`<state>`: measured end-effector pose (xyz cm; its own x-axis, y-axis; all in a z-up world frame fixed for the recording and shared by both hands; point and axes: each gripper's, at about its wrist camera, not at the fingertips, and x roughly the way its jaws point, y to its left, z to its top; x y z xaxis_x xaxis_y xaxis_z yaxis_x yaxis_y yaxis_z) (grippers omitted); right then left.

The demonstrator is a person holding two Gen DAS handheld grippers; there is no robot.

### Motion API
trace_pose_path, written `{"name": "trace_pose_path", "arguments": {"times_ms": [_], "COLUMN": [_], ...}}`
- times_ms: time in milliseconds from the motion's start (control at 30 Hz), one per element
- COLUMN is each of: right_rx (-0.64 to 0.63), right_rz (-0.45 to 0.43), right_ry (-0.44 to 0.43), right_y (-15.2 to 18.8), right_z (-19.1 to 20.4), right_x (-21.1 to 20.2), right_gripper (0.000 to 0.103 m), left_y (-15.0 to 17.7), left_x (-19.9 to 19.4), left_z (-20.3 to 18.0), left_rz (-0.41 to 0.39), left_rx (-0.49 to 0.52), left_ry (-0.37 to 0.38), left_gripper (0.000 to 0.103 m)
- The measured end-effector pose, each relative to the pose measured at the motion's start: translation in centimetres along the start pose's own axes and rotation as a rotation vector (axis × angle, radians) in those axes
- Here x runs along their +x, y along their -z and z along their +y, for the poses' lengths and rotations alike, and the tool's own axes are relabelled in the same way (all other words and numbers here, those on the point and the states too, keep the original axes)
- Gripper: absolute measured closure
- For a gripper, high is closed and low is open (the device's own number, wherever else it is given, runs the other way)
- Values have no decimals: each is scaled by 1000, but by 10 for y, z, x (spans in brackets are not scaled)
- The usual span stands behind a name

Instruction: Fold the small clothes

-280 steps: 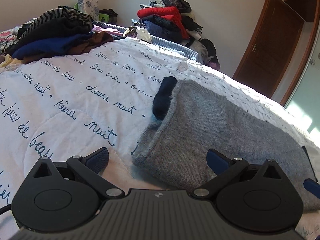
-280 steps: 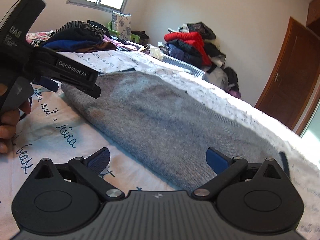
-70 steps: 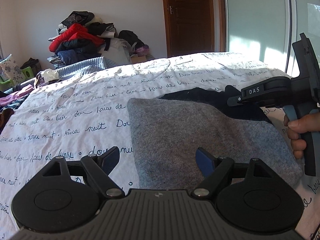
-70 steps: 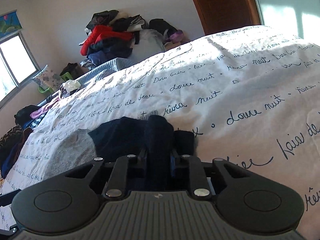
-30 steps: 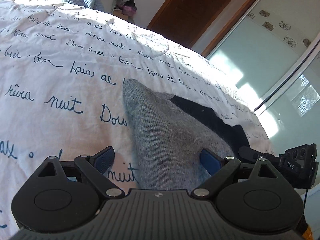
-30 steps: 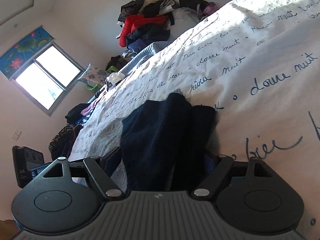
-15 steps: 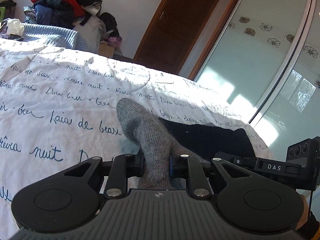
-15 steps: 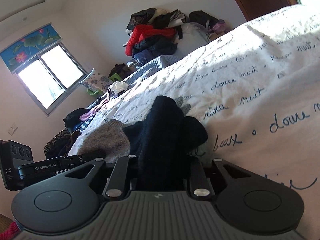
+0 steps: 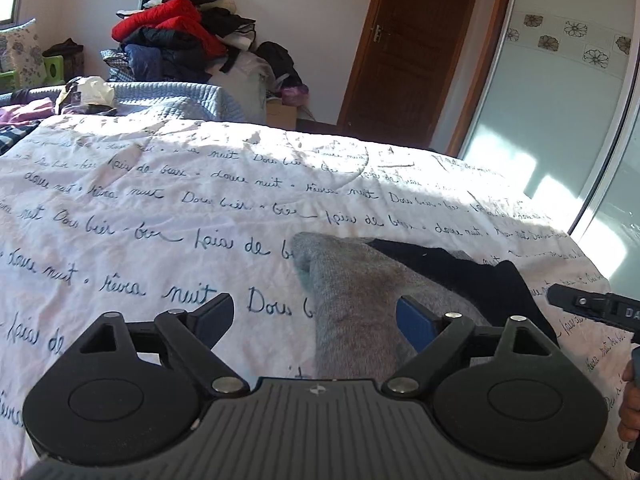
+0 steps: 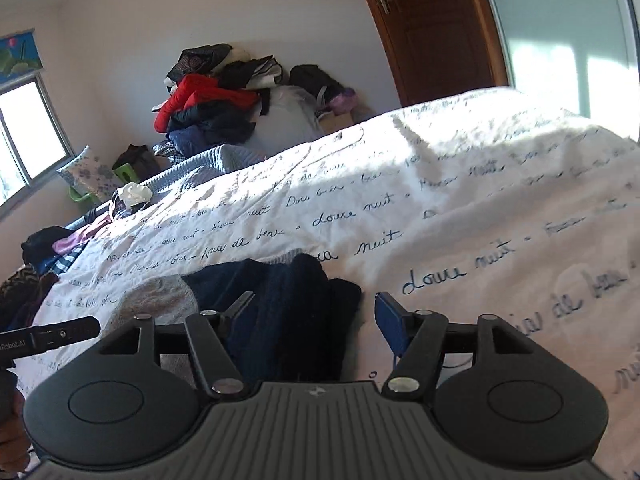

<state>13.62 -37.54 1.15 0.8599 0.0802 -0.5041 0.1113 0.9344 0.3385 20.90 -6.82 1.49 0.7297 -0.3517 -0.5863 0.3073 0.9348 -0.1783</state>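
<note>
On the white bedspread (image 9: 160, 200) with its handwritten script, the grey sweater (image 9: 352, 312) lies folded, its dark navy part (image 10: 288, 304) turned toward the wardrobe side. My left gripper (image 9: 316, 316) stands wide apart over the grey edge, holding nothing; my right gripper (image 10: 316, 316) is likewise spread, straddling the navy fold without clamping it. I judge the knit soft, light and limp: it will sag and stretch if lifted by one point. Take hold at the doubled edge, pinching all layers, one claw at each end, and keep the fold taut.
</note>
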Motion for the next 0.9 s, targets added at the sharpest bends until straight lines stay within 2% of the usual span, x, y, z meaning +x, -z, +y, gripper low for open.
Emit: {"name": "trace_pose_path", "arguments": {"times_ms": [67, 167, 267, 500, 667, 900], "right_rx": [-20, -42, -48, -109, -33, -107], "right_rz": [-16, -15, 24, 97, 189, 271], "right_ry": [-4, -17, -12, 57, -5, -13], "right_y": [8, 22, 39, 78, 104, 131], "right_z": [10, 25, 35, 46, 47, 66], "right_x": [-24, -52, -68, -85, -94, -110], "right_gripper": [18, 11, 5, 4, 4, 4], "left_y": [11, 30, 48, 73, 91, 117], "left_x": [-11, -27, -44, -69, -74, -84], "left_z": [-4, -8, -14, -31, -38, -43], "left_rz": [27, 60, 67, 66, 95, 108], "left_rx": [14, 28, 36, 104, 109, 123], "left_ry": [-34, -64, -106, -105, -103, -148], "left_gripper": [16, 15, 14, 13, 13, 13]}}
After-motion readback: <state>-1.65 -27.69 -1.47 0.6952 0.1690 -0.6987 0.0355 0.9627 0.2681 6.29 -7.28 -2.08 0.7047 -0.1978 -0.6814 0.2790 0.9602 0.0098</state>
